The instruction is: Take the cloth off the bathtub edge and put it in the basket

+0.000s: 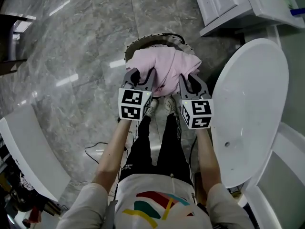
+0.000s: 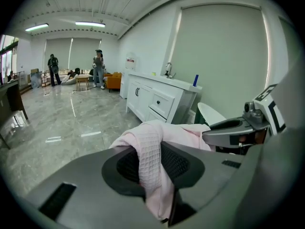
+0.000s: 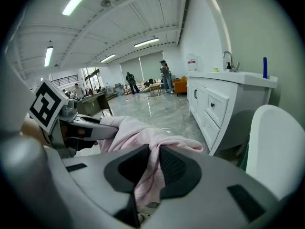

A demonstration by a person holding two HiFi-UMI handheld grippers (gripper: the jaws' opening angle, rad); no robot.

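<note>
Head view: left gripper (image 1: 141,78) and right gripper (image 1: 190,84), level at mid-frame, each clamp one end of the pink cloth (image 1: 164,65). It spans left to right, directly over the basket (image 1: 177,37) just beyond. The bathtub (image 1: 252,104) lies to the right.

- Glossy grey marble floor (image 1: 71,46) spreads toward 10 o'clock in the head view.
- White drawered vanity cabinet (image 1: 224,6) stands at 1 o'clock there.
- 2 long ceiling strip lights (image 2: 90,24) glow at 11 o'clock, left gripper view.

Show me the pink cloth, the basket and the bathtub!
pink cloth (image 1: 164,66), head view, its bunched middle
basket (image 1: 129,49), head view, its left rim
bathtub (image 1: 252,89), head view, its bare white inside
</note>
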